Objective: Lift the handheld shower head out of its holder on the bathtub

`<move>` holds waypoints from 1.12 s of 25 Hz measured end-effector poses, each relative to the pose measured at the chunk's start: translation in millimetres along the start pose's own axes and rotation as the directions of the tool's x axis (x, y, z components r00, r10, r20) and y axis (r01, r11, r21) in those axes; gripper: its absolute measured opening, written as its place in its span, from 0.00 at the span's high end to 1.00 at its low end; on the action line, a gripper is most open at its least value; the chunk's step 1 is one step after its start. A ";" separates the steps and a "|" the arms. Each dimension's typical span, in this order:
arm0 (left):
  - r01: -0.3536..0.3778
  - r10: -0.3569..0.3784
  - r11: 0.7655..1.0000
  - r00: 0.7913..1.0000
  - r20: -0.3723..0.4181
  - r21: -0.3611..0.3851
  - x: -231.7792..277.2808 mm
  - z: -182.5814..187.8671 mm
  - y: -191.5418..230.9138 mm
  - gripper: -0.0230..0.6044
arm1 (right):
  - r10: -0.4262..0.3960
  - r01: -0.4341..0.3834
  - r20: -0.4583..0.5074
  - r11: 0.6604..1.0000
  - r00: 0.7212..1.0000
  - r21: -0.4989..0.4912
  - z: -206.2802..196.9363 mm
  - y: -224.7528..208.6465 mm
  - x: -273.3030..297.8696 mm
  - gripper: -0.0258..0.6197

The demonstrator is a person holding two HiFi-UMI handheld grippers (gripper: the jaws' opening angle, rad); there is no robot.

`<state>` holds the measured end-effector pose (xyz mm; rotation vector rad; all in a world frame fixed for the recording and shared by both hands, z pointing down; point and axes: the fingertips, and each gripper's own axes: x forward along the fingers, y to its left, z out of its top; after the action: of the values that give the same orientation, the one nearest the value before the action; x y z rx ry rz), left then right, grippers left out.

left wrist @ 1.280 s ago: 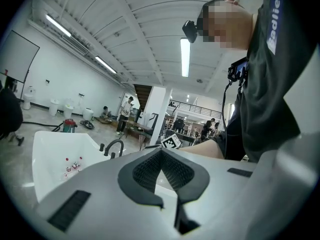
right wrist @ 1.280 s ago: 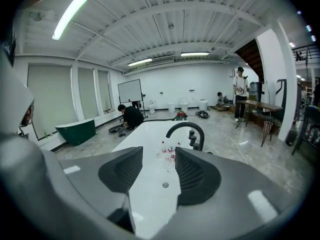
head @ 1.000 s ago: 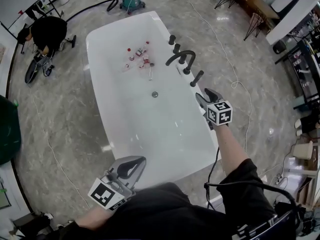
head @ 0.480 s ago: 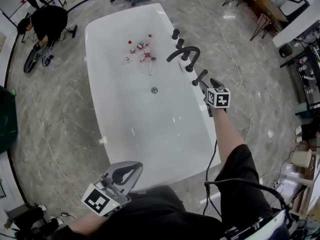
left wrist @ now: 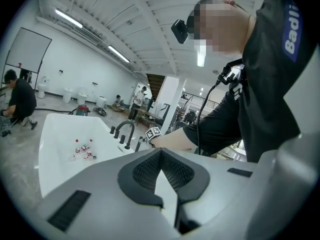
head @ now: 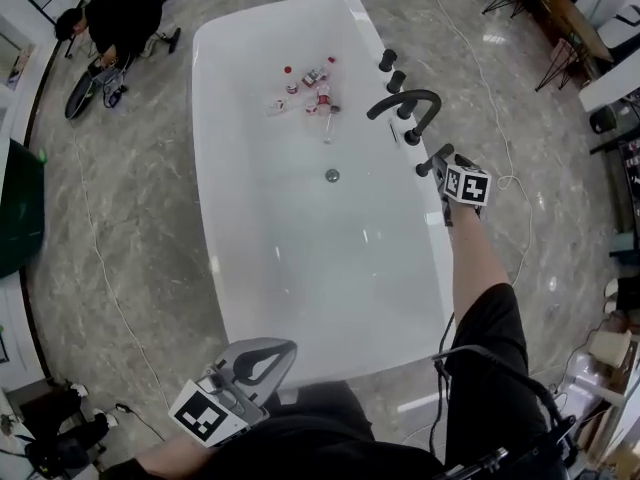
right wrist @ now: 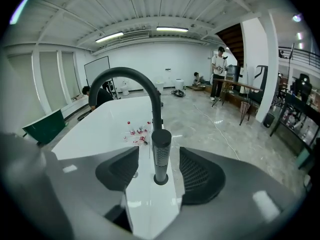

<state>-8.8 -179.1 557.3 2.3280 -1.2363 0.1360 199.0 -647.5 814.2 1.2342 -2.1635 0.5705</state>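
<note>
Opening the right gripper (head: 450,168) wide, one jaw each side of the untouched shower head (right wrist: 161,151) standing straight up on the bathtub (head: 212,238) rim, with the closed left gripper (head: 275,353) far back by the bathtub's end.

The person wears a black short-sleeved shirt (head: 482,330) (pale lettering (left wrist: 293,21)) and a black cable (head: 437,340).

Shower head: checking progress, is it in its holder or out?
In: the shower head stands upright in its holder on the tub rim, between the right gripper's opening jaws, untouched.
</note>
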 end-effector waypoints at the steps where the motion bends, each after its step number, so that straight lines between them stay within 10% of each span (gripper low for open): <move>1: -0.011 0.011 1.000 1.000 -0.004 -0.007 -1.9 -4.5 1.2 0.96 | 0.004 -0.004 -0.002 1.000 1.000 -0.005 -0.9 -1.0 5.0 0.62; 12: -0.073 0.072 0.996 0.997 -0.025 -0.054 -12.2 -25.4 6.8 0.96 | -0.044 0.040 -0.035 0.994 0.998 -0.102 3.2 0.0 19.8 0.75; 28: 0.119 -0.123 0.992 0.989 0.088 0.052 -14.6 42.8 -63.8 0.96 | 0.004 0.018 0.130 0.986 0.992 -0.167 38.1 62.3 -171.3 0.76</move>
<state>27.8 -158.7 491.2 2.4663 -1.1417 0.0180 203.8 -533.7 666.9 1.2156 -2.2621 0.3045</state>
